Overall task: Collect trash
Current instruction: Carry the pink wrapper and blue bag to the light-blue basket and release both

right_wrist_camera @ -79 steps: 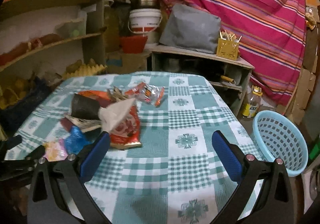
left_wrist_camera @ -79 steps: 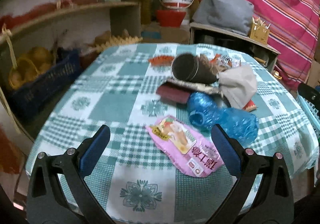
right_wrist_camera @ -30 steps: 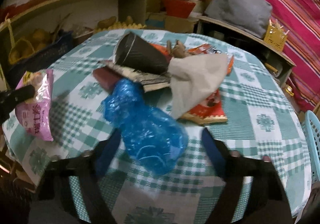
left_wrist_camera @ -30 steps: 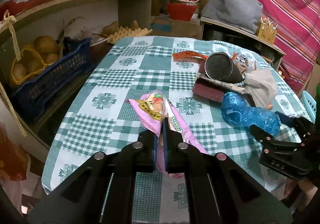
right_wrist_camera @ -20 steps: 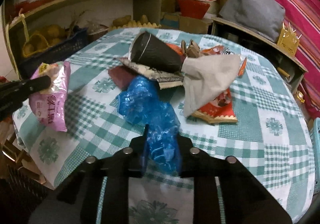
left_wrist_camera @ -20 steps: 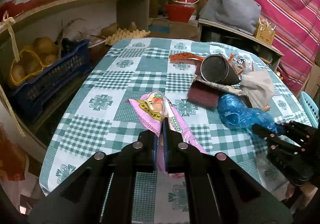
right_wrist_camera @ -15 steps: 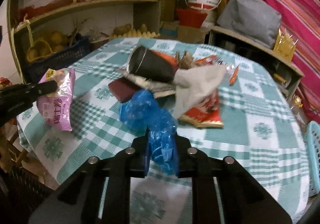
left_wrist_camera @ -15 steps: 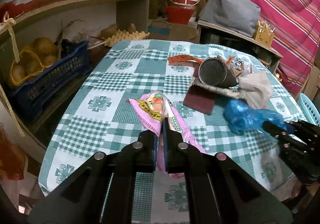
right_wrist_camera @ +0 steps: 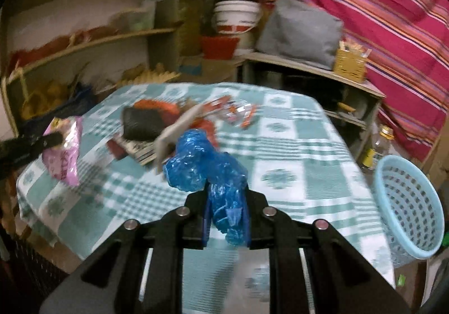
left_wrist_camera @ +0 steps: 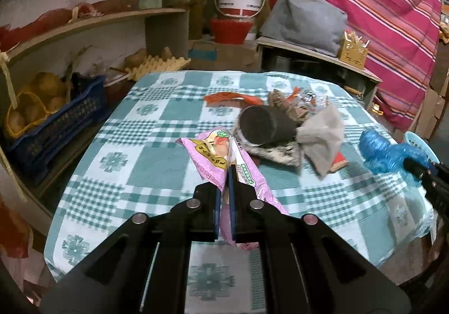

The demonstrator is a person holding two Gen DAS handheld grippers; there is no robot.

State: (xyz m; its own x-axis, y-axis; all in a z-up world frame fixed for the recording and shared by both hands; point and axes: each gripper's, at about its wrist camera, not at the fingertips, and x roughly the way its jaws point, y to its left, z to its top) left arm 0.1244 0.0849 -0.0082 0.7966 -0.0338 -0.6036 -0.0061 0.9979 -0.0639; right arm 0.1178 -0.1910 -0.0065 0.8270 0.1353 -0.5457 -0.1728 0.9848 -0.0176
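Left gripper [left_wrist_camera: 227, 173] pinches the pink wrapper [left_wrist_camera: 221, 151] above the worktop [left_wrist_camera: 157, 162]; right gripper [right_wrist_camera: 226, 201] clamps the blue bag [right_wrist_camera: 202, 162], basket [right_wrist_camera: 407, 201] to its right

Trash pile [left_wrist_camera: 286, 128] sat mid-worktop [left_wrist_camera: 157, 162]. Packet [left_wrist_camera: 224, 162] hung in left hand-held gripper [left_wrist_camera: 224, 201], left of pile. Bag [right_wrist_camera: 207, 171] in right hand-held gripper [right_wrist_camera: 226, 215], right of pile. Basket [right_wrist_camera: 407, 201] off worktop's right edge; shelves [left_wrist_camera: 92, 22] left.

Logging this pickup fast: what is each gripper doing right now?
Left gripper: closed on the pink snack wrapper.
Right gripper: closed on the crumpled blue plastic bag.
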